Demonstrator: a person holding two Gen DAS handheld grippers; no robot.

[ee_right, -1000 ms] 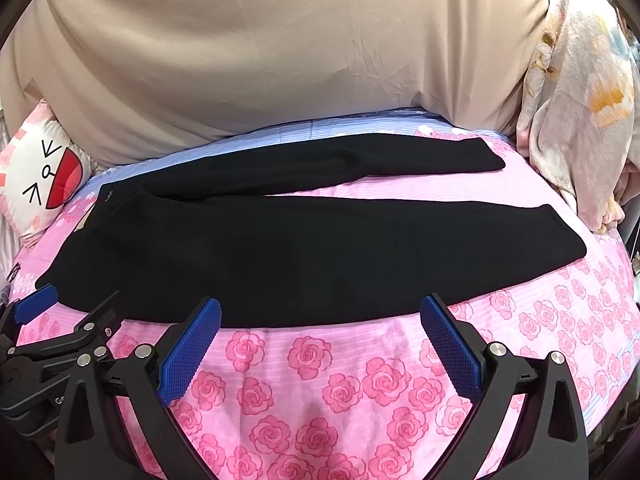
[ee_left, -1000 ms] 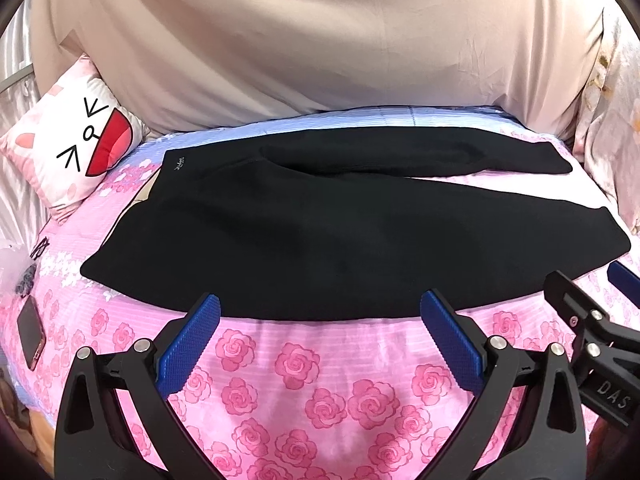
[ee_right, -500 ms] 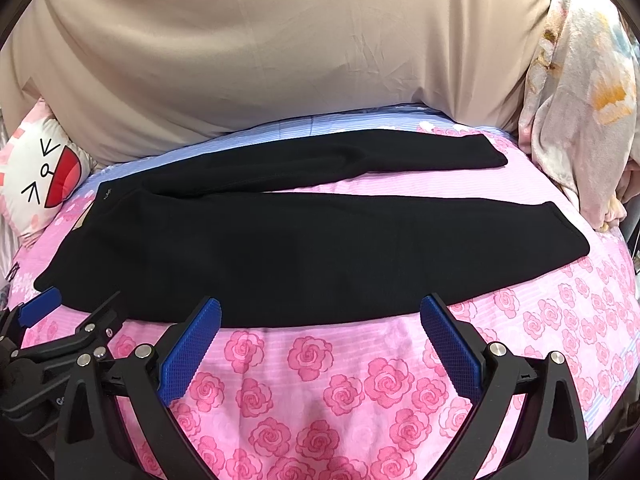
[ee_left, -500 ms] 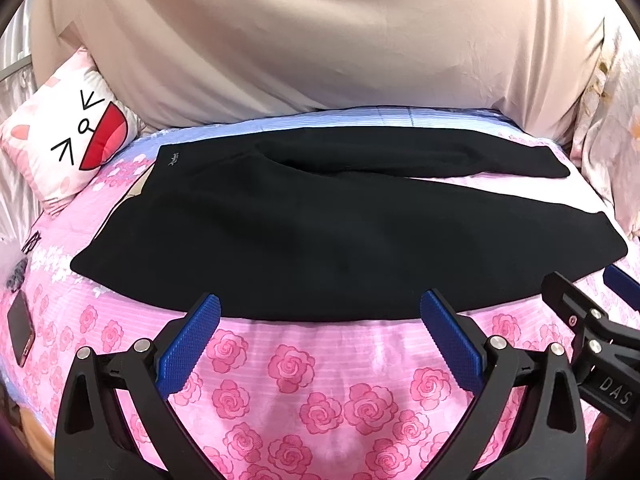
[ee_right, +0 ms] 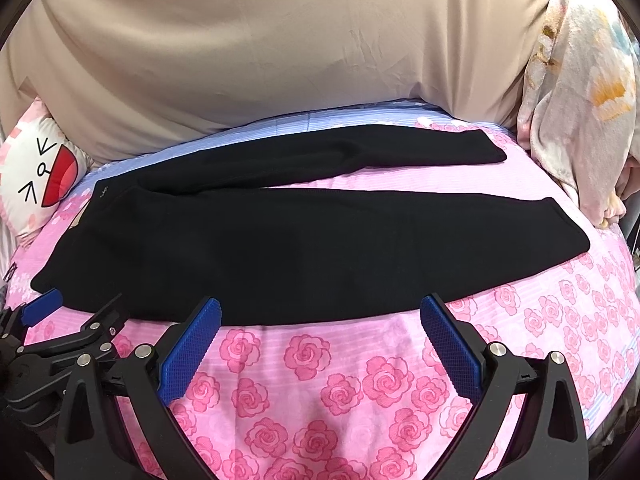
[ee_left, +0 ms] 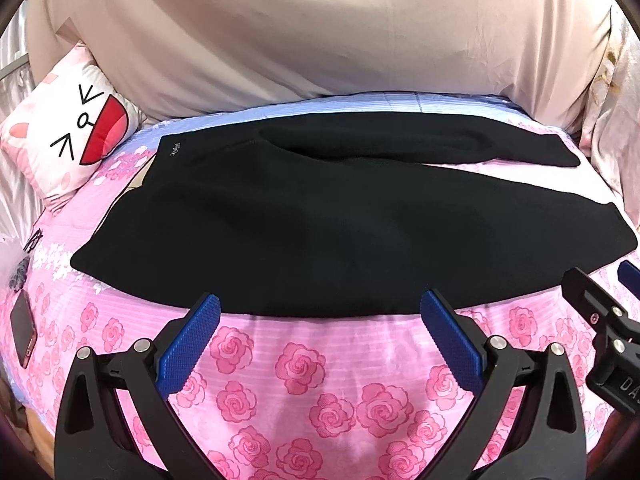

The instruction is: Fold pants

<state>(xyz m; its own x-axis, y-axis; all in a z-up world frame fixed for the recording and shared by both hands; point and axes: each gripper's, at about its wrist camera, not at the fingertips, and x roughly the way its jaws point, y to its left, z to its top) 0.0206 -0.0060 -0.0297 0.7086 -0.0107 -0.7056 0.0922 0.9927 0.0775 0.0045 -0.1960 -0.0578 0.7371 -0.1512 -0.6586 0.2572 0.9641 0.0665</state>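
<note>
Lying at the far left edge of the bed, a dark phone [ee_left: 23, 330] rests flat on the pink rose-print bedsheet [ee_left: 304, 364], and above it a white cat-face pillow [ee_left: 68, 128] with a red open mouth leans against the beige fabric backdrop [ee_left: 320, 28]. Moving right, the black pants [ee_left: 320, 224] lie spread flat across the sheet, waistband toward the pillow with a small pale logo near its far corner, and both legs running off to the right; the far leg angles away from the near one, so a wedge of pink sheet shows between them toward the cuffs. Just short of the near edge of the pants, the left gripper [ee_left: 320, 334] hovers over the roses with its blue-padded fingers spread wide and nothing between them, its tips just reaching the dark hem line in the left wrist view. Beside it to the right, the right gripper [ee_right: 320, 334] is held the same way, jaws wide apart and empty, close to the near leg's edge. Farthest right, a pale floral blanket [ee_right: 580, 92] is bunched up against the backdrop, beyond the leg cuffs.
</note>
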